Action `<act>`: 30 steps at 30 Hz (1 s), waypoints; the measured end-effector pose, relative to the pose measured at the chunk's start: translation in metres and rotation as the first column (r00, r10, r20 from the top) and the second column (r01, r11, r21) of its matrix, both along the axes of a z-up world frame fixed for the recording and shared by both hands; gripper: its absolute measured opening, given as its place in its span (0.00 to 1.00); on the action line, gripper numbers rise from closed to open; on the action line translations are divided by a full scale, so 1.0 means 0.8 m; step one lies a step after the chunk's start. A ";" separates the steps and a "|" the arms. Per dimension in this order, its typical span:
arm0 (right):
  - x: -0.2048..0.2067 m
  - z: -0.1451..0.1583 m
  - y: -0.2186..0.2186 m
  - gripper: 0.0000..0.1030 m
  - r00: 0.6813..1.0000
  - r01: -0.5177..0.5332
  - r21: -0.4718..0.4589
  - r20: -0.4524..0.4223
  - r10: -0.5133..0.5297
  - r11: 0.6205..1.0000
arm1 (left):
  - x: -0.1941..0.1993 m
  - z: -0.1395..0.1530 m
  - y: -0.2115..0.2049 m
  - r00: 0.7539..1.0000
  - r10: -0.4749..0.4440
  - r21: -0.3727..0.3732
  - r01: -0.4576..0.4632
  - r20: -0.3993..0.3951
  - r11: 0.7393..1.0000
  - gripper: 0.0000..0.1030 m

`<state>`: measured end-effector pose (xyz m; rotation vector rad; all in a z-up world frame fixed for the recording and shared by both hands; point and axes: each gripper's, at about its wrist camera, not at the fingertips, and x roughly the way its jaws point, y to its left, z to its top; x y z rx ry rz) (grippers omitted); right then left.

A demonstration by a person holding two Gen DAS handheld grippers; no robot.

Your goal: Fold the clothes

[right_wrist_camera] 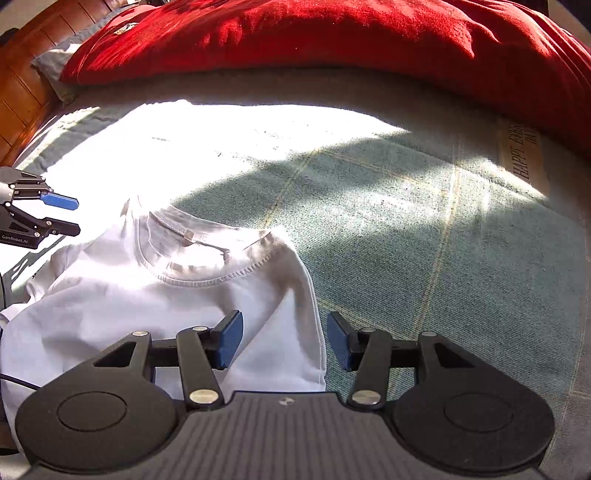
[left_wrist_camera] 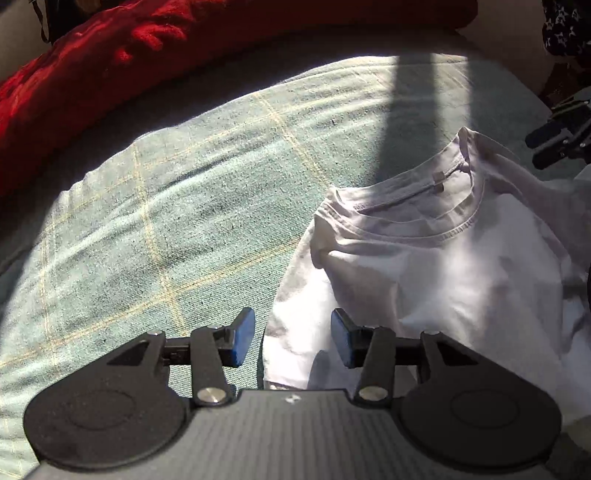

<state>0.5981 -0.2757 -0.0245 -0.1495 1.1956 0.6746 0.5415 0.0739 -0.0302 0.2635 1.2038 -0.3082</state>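
From the left wrist, the left hand-held gripper [left_wrist_camera: 293, 338] hangs spread and empty over the left edge of the white T-shirt [left_wrist_camera: 443, 266], which lies on the green checked bed cover [left_wrist_camera: 166, 221]. From the right wrist, the right hand-held gripper [right_wrist_camera: 285, 340] is likewise spread, gripping nothing, straddling the shirt's right edge below the red blanket [right_wrist_camera: 332, 33].

Bedcover under me: pale green blanket [left_wrist_camera: 177, 206] with thin yellow check lines, part sunlit, part shadowed.
Beyond it: red quilt [right_wrist_camera: 332, 37], rumpled.
Far left of my right view: wooden headboard [right_wrist_camera: 26, 81].
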 end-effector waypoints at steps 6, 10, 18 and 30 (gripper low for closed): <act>0.014 -0.040 0.001 0.53 0.999 0.006 0.002 -0.043 -0.006 1.000 | 0.010 -0.023 0.004 0.999 -0.023 -0.035 0.021 -0.035 0.999 0.39; 0.019 -0.056 0.005 0.55 0.998 -0.011 -0.004 -0.062 0.010 1.000 | 0.008 -0.025 -0.001 0.998 -0.042 -0.047 0.040 -0.042 0.998 0.36; -0.001 -0.040 0.027 0.05 0.996 -0.090 -0.044 -0.021 0.089 0.995 | -0.007 -0.013 -0.023 0.997 -0.082 -0.022 0.082 -0.005 0.996 0.03; 0.022 0.025 0.056 0.04 0.942 -0.028 -0.217 0.321 0.099 0.976 | 0.054 0.048 -0.015 0.969 -0.075 0.086 0.056 0.236 0.995 0.01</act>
